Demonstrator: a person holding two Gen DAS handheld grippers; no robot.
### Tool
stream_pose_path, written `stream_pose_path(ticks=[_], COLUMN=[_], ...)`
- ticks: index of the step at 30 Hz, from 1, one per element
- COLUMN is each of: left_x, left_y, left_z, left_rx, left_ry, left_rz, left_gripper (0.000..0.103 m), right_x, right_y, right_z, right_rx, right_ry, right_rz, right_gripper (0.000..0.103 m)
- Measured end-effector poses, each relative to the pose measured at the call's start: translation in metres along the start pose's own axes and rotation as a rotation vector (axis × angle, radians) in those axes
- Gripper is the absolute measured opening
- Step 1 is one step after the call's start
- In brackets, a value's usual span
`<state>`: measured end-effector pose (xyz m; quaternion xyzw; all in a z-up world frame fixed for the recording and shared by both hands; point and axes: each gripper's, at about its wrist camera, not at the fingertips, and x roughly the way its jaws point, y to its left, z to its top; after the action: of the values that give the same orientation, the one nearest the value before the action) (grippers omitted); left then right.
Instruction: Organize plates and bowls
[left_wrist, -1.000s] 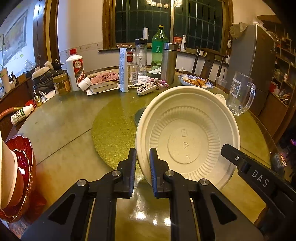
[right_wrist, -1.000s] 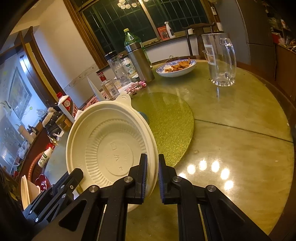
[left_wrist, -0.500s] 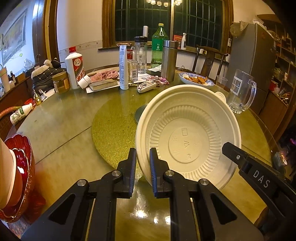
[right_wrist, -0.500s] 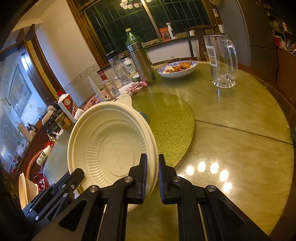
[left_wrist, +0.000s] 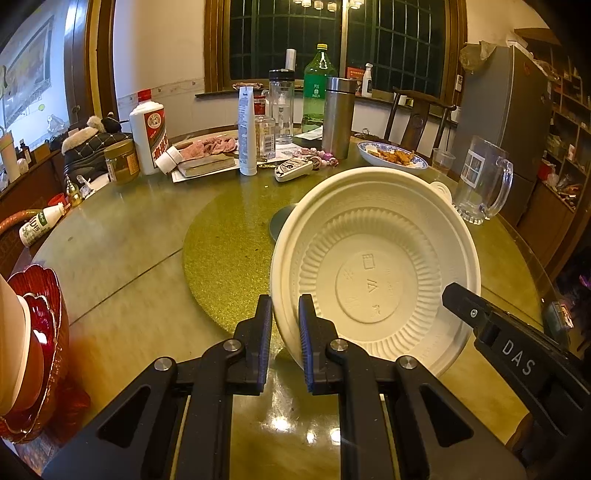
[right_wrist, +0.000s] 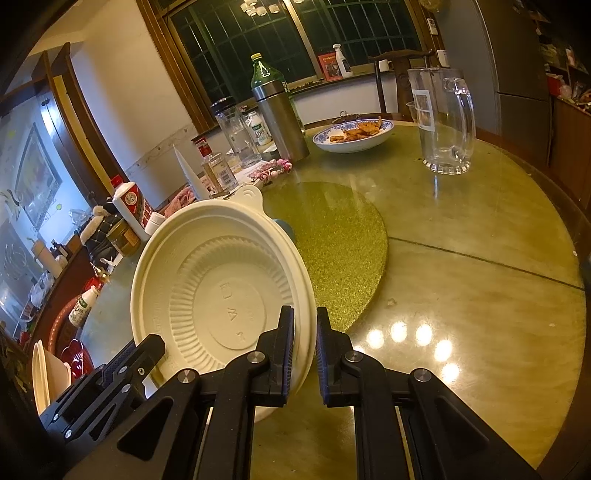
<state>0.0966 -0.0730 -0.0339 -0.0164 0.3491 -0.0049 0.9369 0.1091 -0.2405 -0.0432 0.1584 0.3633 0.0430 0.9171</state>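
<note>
A cream plastic bowl (left_wrist: 373, 266) is held tilted on its edge above the round table, its ribbed underside facing the cameras. My left gripper (left_wrist: 284, 314) is shut on the bowl's left rim. My right gripper (right_wrist: 304, 325) is shut on the bowl's (right_wrist: 221, 291) right rim; its finger (left_wrist: 465, 299) shows in the left wrist view. A stack of red scalloped dishes with cream bowls (left_wrist: 29, 343) sits at the table's left edge, also in the right wrist view (right_wrist: 51, 369).
A gold round mat (left_wrist: 229, 251) lies mid-table. A glass mug (left_wrist: 480, 181), a blue-rimmed plate of food (left_wrist: 391, 157), a steel flask (left_wrist: 338, 116), bottles, a jar and a book crowd the far side. A small bottle (left_wrist: 38, 225) lies at left.
Both grippers and the bowl have shifted only slightly; the bowl stays gripped at both rims and tilted.
</note>
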Motion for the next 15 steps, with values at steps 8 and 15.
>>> stream_pose_path(ticks=[8,15], left_x=[-0.0018,-0.0031], left_y=[0.0031,0.0035], left_z=[-0.0008,-0.0013], left_rx=[-0.009,-0.018], left_ry=[0.005,0.009], left_rz=[-0.020,-0.029], left_gripper=[0.012,0.012], right_x=[-0.0001,-0.0003], right_y=[0.0020,0.0028], right_z=[-0.0006,-0.0002], right_rx=[-0.014,-0.019], right_ry=[-0.010,-0.014], right_rz=[-0.018,-0.021], right_gripper=[0.011,0.011])
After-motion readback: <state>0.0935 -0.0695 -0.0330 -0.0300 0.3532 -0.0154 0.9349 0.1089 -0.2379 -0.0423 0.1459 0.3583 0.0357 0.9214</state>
